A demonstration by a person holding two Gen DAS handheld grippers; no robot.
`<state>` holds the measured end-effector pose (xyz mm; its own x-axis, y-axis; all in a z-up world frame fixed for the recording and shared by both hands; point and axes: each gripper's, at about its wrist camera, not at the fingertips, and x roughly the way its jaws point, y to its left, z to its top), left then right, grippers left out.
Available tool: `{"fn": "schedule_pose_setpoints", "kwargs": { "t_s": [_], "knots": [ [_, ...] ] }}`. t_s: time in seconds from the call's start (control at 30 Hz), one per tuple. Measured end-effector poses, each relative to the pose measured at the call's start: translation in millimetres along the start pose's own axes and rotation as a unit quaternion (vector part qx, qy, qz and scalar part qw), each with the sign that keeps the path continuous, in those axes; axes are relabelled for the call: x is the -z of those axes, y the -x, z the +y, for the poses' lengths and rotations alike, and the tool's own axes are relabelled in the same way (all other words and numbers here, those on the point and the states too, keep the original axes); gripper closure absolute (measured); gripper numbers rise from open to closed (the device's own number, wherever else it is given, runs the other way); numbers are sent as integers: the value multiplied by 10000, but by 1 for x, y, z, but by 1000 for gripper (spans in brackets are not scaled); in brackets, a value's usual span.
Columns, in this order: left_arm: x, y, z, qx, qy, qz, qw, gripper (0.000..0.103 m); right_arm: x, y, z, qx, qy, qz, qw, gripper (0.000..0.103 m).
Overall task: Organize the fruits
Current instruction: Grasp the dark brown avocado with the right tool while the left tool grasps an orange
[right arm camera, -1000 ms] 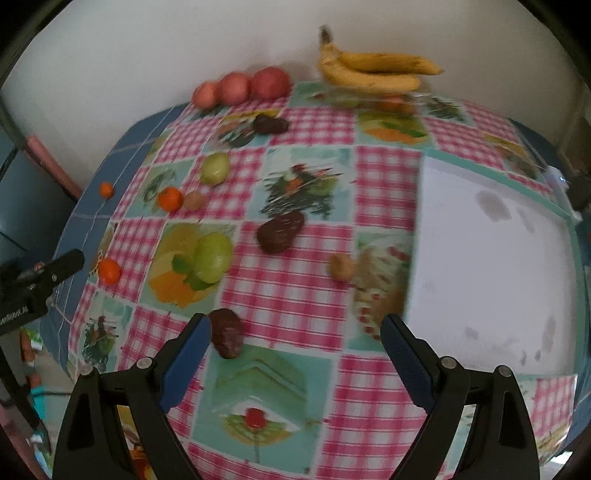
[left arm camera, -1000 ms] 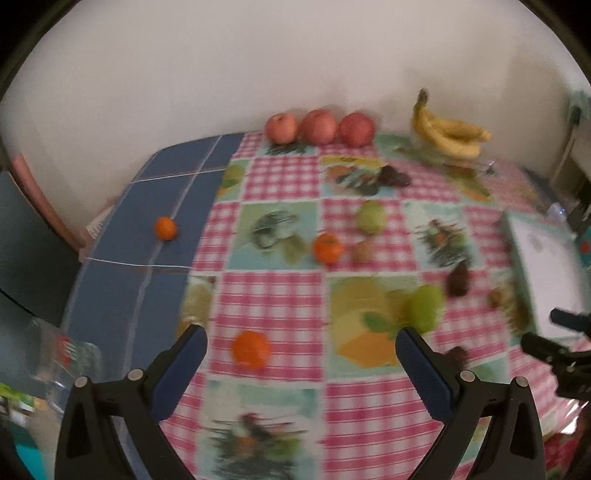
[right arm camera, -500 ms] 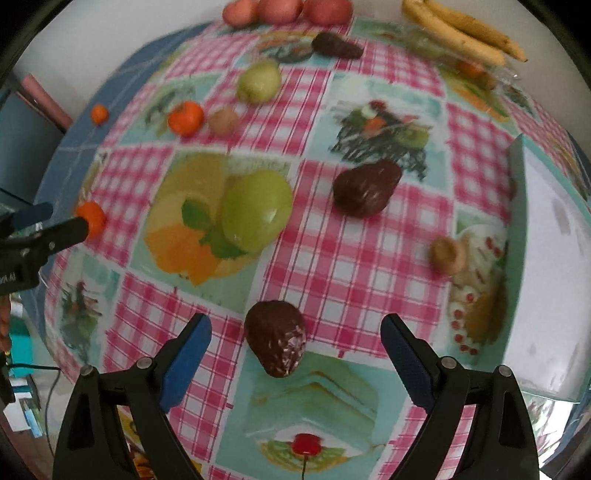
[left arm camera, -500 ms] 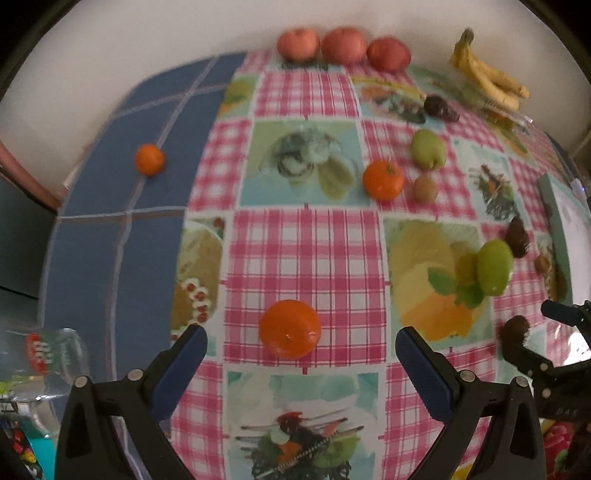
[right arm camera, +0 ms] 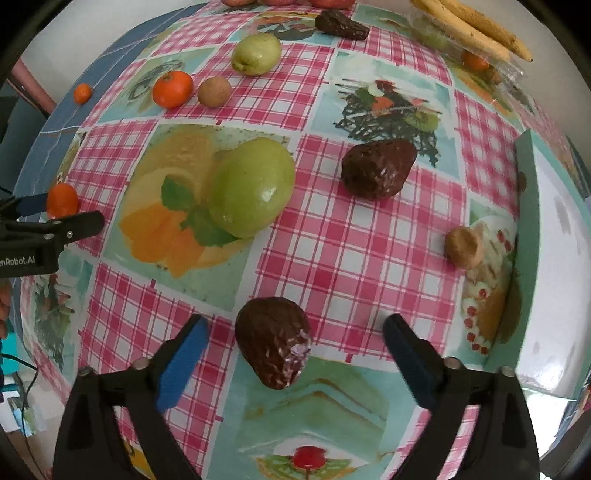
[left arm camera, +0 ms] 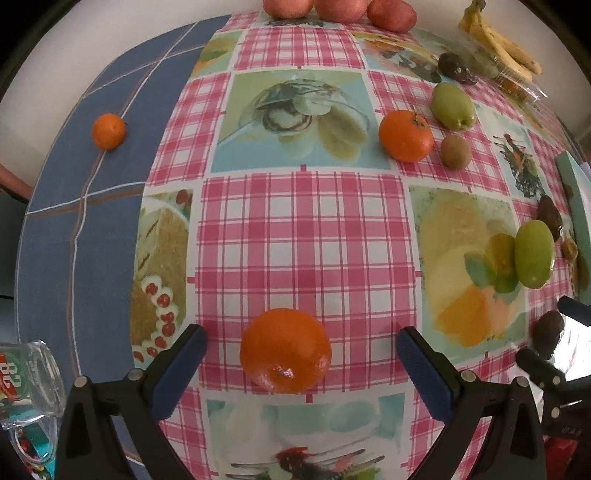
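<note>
An orange (left arm camera: 285,350) lies on the checked tablecloth between the wide-apart fingers of my left gripper (left arm camera: 301,343), which is open and touches nothing. A dark brown avocado (right arm camera: 273,347) sits between the fingers of my open right gripper (right arm camera: 295,332), untouched. The left gripper (right arm camera: 55,221) shows at the left edge of the right wrist view, around that same orange (right arm camera: 62,199). More fruit is scattered: a large green mango (right arm camera: 251,186), a second avocado (right arm camera: 378,168), a tangerine (left arm camera: 405,136), a kiwi (left arm camera: 456,151), a small orange (left arm camera: 108,130).
Apples (left arm camera: 328,7) and bananas (left arm camera: 502,48) lie along the far wall. A white board with a teal edge (right arm camera: 554,251) lies at the right. A brown kiwi (right arm camera: 463,246) lies beside it. A clear plastic container (left arm camera: 29,384) stands off the table's left edge.
Both grippers have come down and forward toward the table. The orange now lies between the left fingers and the near avocado between the right fingers. Neither gripper has shut.
</note>
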<state>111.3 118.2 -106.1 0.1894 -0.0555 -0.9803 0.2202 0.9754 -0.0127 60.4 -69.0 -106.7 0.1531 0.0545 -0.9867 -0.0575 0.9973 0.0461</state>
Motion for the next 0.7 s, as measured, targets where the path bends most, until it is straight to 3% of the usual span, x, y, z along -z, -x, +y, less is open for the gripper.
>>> {"fn": "schedule_pose_setpoints", "kwargs": {
  "t_s": [0.37, 0.47, 0.63, 0.7],
  "knots": [
    [10, 1, 5, -6, 149, -372, 9992, 0, 13, 3, 5, 92, -177, -258, 9995, 0],
    [7, 4, 5, -26, 161, -444, 9989, 0, 10, 5, 3, 90, -220, -110, 9997, 0],
    [5, 4, 5, 2, 65, -204, 9998, 0, 10, 8, 5, 27, -276, -44, 9996, 1],
    [-2, 2, 4, 16, -30, -15, 10000, 1, 11, 10, 8, 56, -270, -80, 9996, 8]
  ]
}}
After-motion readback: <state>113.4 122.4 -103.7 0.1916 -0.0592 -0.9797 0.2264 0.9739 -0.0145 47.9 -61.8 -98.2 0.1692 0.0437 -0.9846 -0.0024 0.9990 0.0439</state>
